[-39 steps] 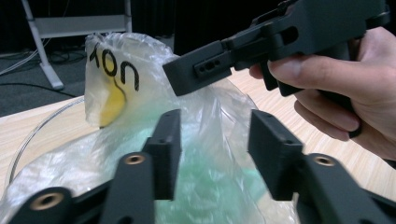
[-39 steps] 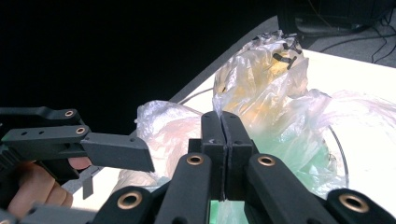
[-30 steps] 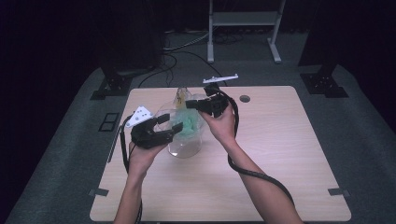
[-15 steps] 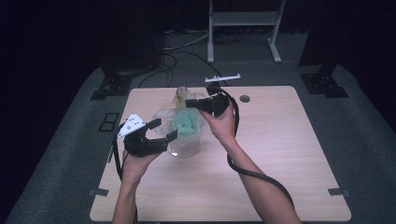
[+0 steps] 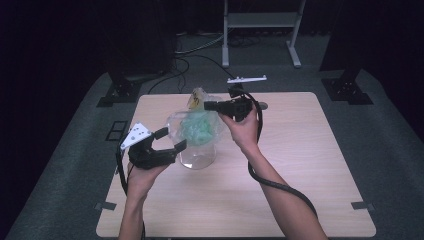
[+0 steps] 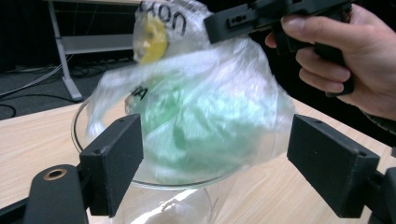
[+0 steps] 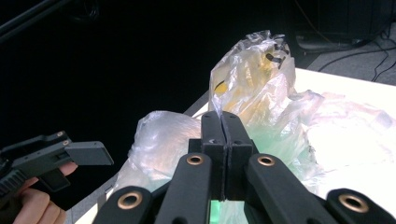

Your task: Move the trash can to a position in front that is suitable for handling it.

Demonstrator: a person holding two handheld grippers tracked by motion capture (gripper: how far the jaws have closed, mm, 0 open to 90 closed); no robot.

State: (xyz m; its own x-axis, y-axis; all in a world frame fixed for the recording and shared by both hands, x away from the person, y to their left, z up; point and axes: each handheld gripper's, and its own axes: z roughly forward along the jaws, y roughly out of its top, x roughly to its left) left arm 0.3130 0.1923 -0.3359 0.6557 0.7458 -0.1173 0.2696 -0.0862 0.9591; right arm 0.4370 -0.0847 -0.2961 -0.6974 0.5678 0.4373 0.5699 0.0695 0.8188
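A clear glass jar [image 5: 197, 159] stands on the wooden table [image 5: 300, 175]. Half inside its mouth sits a clear plastic bag [image 5: 196, 127] of green stuff with a yellow patch near its top. My right gripper [image 5: 206, 105] is shut on the bag's upper part; in the right gripper view its jaws [image 7: 222, 122] meet on the film of the bag [image 7: 252, 79]. My left gripper [image 5: 171, 139] is just left of the jar. Its jaws have just been opening and stand wide [image 6: 219, 156], with nothing pressed between them. Beyond them are the bag [image 6: 210, 116] and the jar [image 6: 159, 207].
A white slotted bar [image 5: 246, 79] lies just past the table's far edge. A small dark round thing [image 5: 263, 105] sits on the table behind my right hand. A metal stand [image 5: 260, 20] is at the back. The right gripper's cable [image 5: 280, 186] loops along the forearm.
My left gripper has let go of the jar, drawn back to the left and opened wider. The right gripper has stayed shut on the bag in the same place.
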